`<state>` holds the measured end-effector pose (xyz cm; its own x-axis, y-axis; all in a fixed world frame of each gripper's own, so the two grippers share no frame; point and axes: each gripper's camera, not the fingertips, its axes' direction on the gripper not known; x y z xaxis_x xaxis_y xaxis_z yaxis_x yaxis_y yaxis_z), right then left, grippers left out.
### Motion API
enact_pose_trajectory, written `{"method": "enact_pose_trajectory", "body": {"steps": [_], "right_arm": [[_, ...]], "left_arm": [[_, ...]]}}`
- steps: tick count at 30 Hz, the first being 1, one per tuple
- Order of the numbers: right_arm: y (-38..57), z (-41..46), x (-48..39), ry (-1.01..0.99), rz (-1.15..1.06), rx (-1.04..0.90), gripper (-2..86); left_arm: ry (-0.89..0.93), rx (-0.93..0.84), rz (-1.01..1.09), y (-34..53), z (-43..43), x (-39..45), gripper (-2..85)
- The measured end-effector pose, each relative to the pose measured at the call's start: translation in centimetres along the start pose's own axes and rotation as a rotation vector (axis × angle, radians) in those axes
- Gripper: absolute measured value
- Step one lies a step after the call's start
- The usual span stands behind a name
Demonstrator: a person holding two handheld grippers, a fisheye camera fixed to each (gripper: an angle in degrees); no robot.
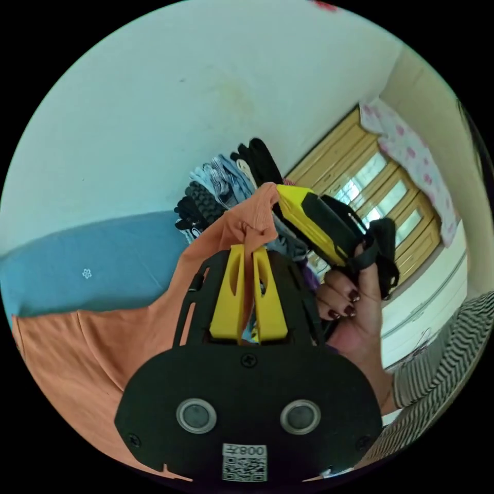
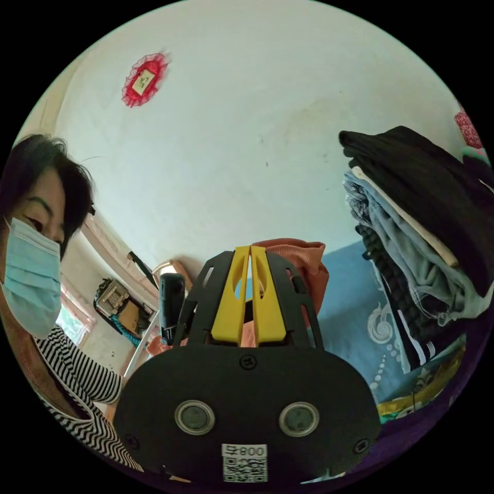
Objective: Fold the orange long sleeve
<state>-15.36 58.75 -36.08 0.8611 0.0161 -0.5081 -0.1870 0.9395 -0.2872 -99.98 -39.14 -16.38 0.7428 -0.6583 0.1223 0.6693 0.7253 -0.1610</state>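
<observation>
Pale wall (image 1: 170, 92) fills the background, with a blue bed cover (image 1: 103, 267) below it and a stack of folded clothes (image 2: 417, 221) beside. My left claw (image 1: 248, 252) has its jaws together, clamped on a bunched edge of the orange long sleeve (image 1: 103, 350), which hangs down across the bed. My right claw (image 2: 249, 254) has its jaws nearly together, orange cloth showing between and behind them; whether they pinch it I cannot tell. From the left gripper view I see the person's hand (image 1: 350, 314) holding the right claw just beside the lifted fabric.
</observation>
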Motion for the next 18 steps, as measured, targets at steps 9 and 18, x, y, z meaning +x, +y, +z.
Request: {"method": "enact_pose_trajectory", "body": {"steps": [9, 18], "right_arm": [[5.3, 9.5, -9.3, -0.283, -0.071, -0.17, 0.0], [22.2, 26.4, -11.7, -0.026, 0.032, -0.76, 0.1]], "left_arm": [[0.06, 0.453, -0.42, 12.3, -19.6, -10.0, 2.2], [-0.118, 0.611, -0.786, 28.9, -31.7, -16.4, 2.8]]}}
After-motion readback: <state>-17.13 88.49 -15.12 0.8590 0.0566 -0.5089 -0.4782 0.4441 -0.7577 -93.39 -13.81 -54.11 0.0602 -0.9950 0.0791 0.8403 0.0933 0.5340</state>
